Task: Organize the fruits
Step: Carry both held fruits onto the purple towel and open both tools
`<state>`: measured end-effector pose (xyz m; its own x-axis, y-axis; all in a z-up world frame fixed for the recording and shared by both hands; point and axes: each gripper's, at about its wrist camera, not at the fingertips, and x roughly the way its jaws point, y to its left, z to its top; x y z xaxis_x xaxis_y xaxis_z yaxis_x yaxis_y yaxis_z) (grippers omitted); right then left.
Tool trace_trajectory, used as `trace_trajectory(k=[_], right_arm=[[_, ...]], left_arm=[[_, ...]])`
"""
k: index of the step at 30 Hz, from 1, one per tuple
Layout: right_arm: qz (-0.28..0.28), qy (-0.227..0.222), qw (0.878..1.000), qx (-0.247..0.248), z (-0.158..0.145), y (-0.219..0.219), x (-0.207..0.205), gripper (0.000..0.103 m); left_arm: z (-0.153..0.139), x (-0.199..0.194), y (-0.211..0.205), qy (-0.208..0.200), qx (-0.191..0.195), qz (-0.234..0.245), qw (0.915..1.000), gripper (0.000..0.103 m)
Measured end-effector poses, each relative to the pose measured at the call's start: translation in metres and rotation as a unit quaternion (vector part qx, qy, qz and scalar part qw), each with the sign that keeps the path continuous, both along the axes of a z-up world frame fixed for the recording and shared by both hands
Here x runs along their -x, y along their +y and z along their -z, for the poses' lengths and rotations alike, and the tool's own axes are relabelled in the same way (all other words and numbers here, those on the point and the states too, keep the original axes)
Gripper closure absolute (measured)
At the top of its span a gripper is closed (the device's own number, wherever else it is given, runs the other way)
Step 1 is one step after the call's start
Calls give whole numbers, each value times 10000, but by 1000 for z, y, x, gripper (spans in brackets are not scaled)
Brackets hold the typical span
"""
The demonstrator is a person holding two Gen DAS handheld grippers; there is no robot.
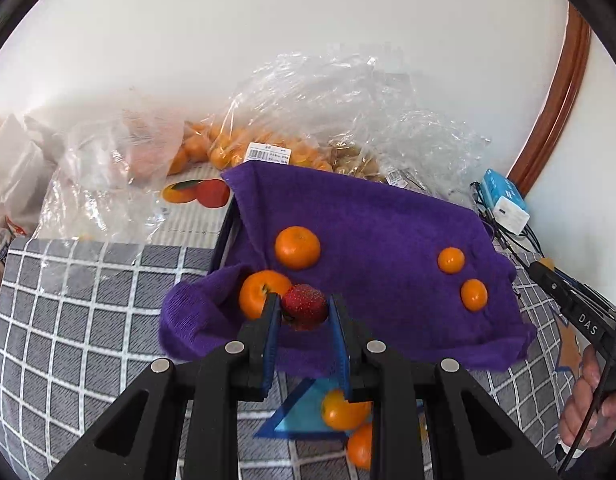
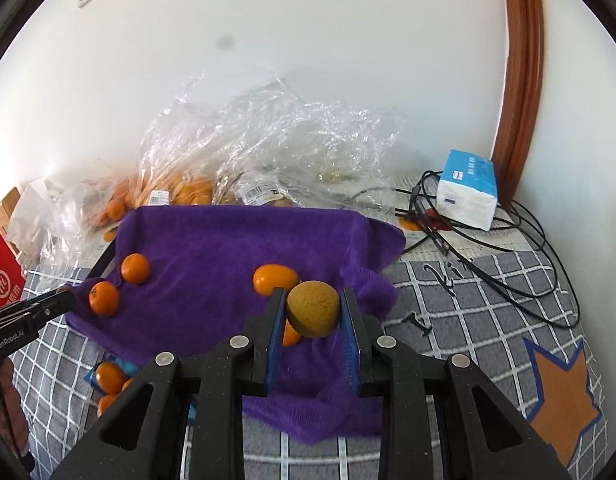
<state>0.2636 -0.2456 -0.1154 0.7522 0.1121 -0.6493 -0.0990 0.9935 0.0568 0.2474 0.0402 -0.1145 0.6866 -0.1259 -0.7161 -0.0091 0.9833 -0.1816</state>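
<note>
My left gripper (image 1: 303,306) is shut on a red strawberry (image 1: 304,306) and holds it over the near left edge of the purple towel (image 1: 380,224). An orange (image 1: 259,292) sits just left of it, another orange (image 1: 297,247) behind, and two small oranges (image 1: 451,259) lie at the right. My right gripper (image 2: 312,312) is shut on a yellow-brown round fruit (image 2: 312,309) above the purple towel (image 2: 211,248). An oval orange fruit (image 2: 275,278) lies just behind it, and another is partly hidden under my fingers. Two oranges (image 2: 135,268) lie at the towel's left.
Clear plastic bags with oranges (image 1: 227,148) lie behind the towel. A blue tray with oranges (image 1: 340,410) sits below my left gripper on the grey checked cloth (image 1: 67,320). A tissue pack (image 2: 468,194) and black cables (image 2: 508,248) lie at the right. A red packet (image 2: 3,280) is at the far left.
</note>
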Motion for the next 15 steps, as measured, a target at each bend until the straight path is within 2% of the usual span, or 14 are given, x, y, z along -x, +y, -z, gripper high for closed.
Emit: trace_trajectory(k=[11,15], right_arm=[[35,330,9994,135,33,-2,-53,77],[30,449,9988,175,45,-1,-62,77]], left_arm=[[17,-52,-24,281,-130,164,9994,80],[27,-63,-32,435,-366,147,9983,80]])
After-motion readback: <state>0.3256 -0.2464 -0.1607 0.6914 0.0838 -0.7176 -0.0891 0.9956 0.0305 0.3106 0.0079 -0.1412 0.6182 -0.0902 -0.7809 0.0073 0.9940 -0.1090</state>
